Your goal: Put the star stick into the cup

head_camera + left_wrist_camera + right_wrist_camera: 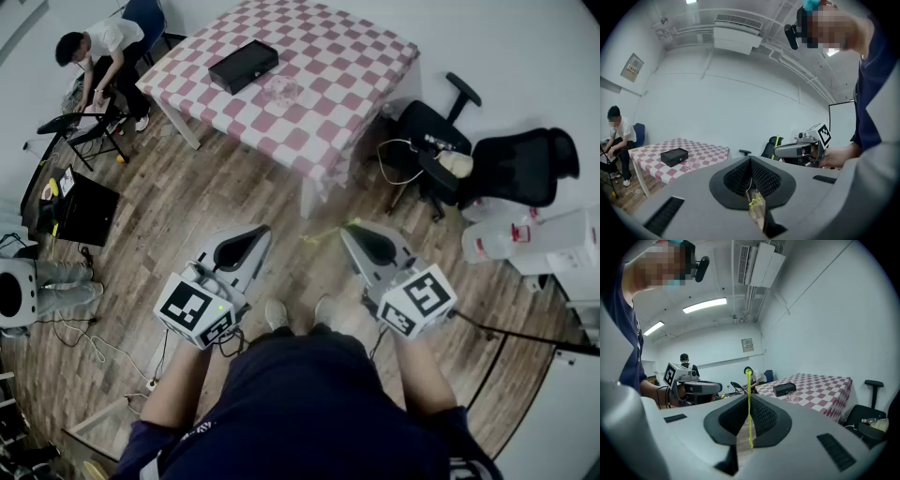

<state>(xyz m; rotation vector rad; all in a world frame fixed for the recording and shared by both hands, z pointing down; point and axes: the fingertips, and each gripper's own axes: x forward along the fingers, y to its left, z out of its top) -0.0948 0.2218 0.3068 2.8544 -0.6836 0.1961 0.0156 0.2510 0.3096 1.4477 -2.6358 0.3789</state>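
Pinching star stick (749,380) in my right gripper (750,401); left gripper (751,160) jaws pressed together (cup (281,90) on table (349,58)).

I saw an evenly bright room lit by ceiling strip lights (704,305), with soft shadows, mild glare on white walls, sharp centres, and fisheye bending toward dark, vignetted corners.

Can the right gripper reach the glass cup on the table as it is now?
Probably not: the right gripper, shut on the green stick, hangs over floor well short of the cup on the table.
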